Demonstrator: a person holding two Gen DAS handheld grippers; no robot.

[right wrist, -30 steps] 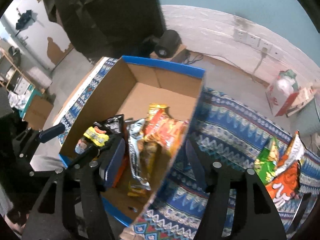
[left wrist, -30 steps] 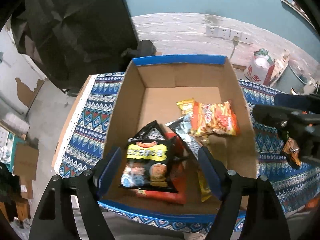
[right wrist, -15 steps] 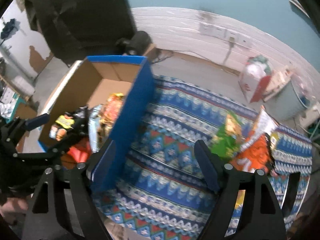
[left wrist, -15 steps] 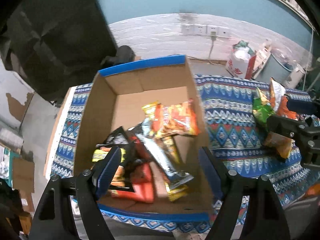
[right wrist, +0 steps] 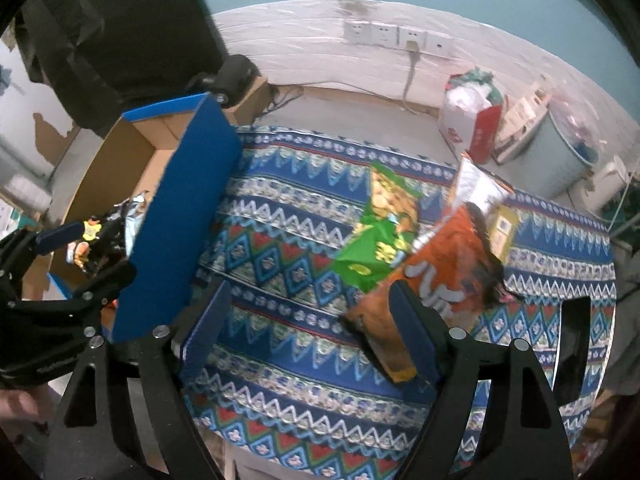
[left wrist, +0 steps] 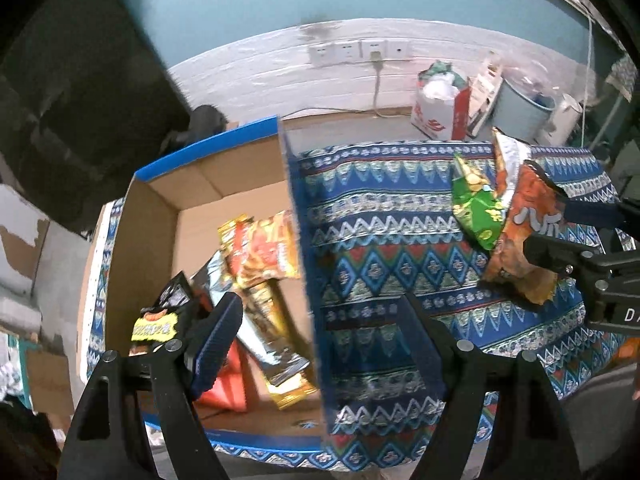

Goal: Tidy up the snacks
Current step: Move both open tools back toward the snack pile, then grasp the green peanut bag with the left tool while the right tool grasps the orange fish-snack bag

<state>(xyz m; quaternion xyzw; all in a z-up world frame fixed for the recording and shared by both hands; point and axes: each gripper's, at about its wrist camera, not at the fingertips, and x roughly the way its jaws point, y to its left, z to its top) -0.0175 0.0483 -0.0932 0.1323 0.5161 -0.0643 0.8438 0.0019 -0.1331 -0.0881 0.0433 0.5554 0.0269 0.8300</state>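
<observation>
- Your left hand-held gripper (left wrist: 320,336) has its jaws apart with nothing clamped; it hangs over the right wall of the box (left wrist: 298,240), one finger inside the box and the other over the cloth.
- Your right hand-held gripper (right wrist: 308,320) also has its jaws apart; they have just been opening, and nothing sits between them but bare cloth (right wrist: 280,240). Its right finger overlaps the lower end of the orange bag (right wrist: 436,280); you cannot tell whether it touches.
- The box stands at the left end of the table, open at the top, its walls brown inside and blue outside.
- Inside the box lie several snacks: a black pack (left wrist: 160,320) at the near left, a red pack (left wrist: 224,380) under your left finger, a silver and gold pack (left wrist: 276,340) beside it, and an orange and yellow pack (left wrist: 264,248) against the right wall.
- Toward the table's right end, well apart from the box, three bags overlap on the cloth: a green bag (right wrist: 380,232), the orange bag partly over it, and a white bag (right wrist: 476,188) behind them.
</observation>
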